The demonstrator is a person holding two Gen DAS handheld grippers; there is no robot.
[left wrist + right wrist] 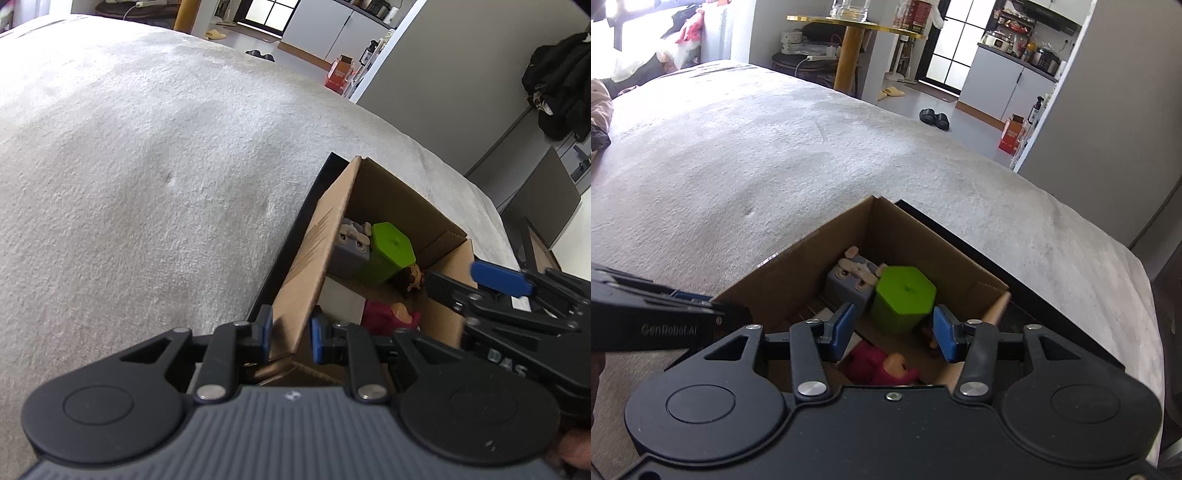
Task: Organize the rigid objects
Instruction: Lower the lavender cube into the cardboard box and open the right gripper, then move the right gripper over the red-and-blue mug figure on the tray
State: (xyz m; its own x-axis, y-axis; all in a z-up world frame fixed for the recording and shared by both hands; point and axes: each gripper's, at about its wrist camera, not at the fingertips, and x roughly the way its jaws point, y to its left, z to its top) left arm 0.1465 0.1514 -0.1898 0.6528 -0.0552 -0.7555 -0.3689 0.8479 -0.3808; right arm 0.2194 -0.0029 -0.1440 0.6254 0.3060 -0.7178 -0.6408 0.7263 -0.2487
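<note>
An open cardboard box (321,236) (798,266) stands on a black board (1015,266) on a pale blanket. Inside lie a green hexagonal container (391,247) (905,295), a grey block toy (351,247) (849,284), a pink toy figure (384,317) (882,365) and a small brown-haired doll (412,278). My left gripper (291,338) (716,306) is shut on the box's near left wall, one blue pad on each side of the cardboard. My right gripper (894,332) (452,275) hovers open over the box, above the pink figure, with nothing between its pads.
The blanket (147,184) spreads far to the left and behind the box. Beyond its edge are black slippers (934,118), a red carton (1012,136), a yellow round table (849,26) and white cabinets. Dark clothes (557,81) hang at the right.
</note>
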